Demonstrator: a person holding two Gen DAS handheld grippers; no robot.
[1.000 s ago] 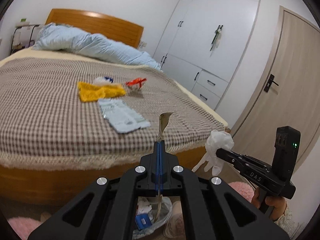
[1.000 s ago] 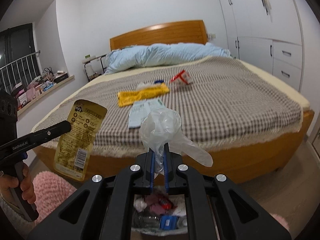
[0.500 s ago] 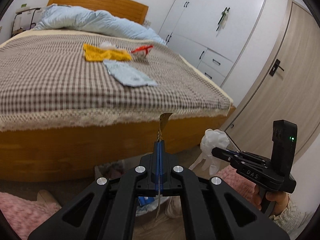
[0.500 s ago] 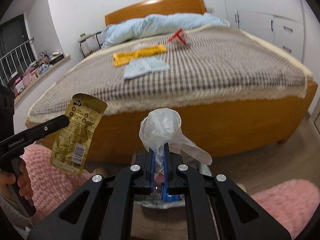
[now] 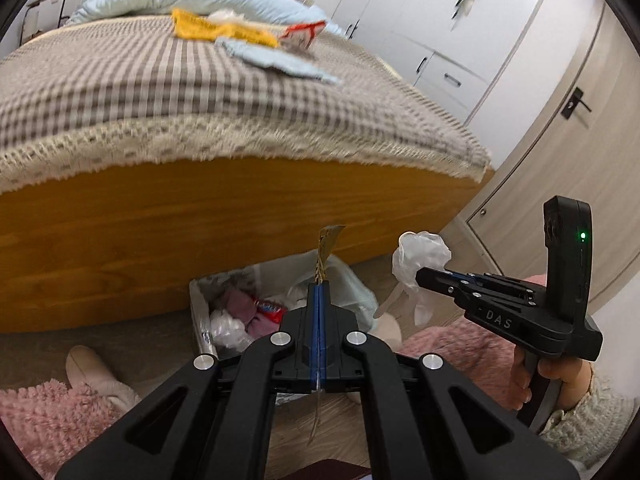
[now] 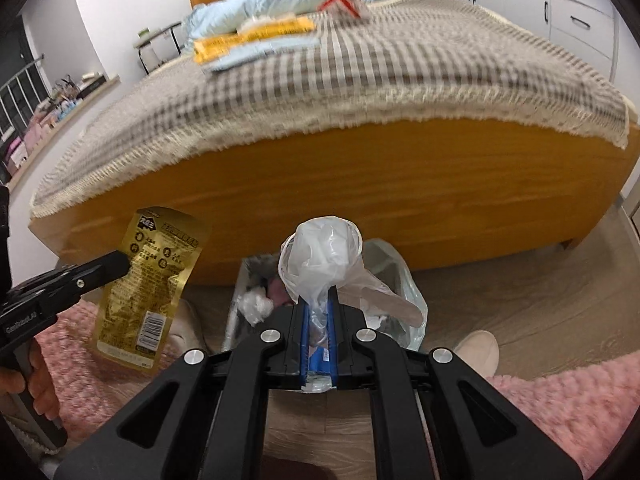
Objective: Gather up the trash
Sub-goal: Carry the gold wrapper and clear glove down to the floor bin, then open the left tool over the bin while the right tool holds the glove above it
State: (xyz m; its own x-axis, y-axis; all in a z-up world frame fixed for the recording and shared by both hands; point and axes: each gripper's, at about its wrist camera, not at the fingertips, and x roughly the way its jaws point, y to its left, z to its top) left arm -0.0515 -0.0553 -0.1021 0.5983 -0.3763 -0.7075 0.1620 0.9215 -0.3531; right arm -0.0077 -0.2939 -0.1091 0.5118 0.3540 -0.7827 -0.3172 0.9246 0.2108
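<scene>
Left gripper [image 5: 319, 286]: we pinch a gold snack pouch [image 6: 150, 284] by one edge, jaws pressed flat on the foil, so from our left wrist it shows only as a thin sliver sticking up past the fingertips. From the right wrist view it hangs face-on, barcode at the lower end.

Right gripper [image 6: 319, 300]: we clamp it on a crumpled clear plastic glove [image 6: 324, 256]; the bunched part balloons above the jaws and a loose finger trails to the right, since the film is too soft to stand on its own.

Trash bin [image 5: 200, 312]: it stands on the wooden floor just beside the foot of the bed frame [image 5: 200, 232], lined with a thin plastic bag [image 6: 404, 280] and already holding a red wrapper, white wads and pinkish scraps. Both our grippers point down toward its mouth.

Step in hand: we judge that we are carrying both pieces to the bin to drop together; neither is inside it yet.

Still to collect: on the checked bedspread [image 5: 120, 80], toward the pillow end, lie a yellow wrapper [image 5: 200, 28], a pale blue packet [image 5: 276, 60] and a red-and-white wrapper [image 5: 304, 34].

Risk: the glove may cling to the pads when we let go.

Around us: pink fluffy sleeves and pale slippers frame the bin.
</scene>
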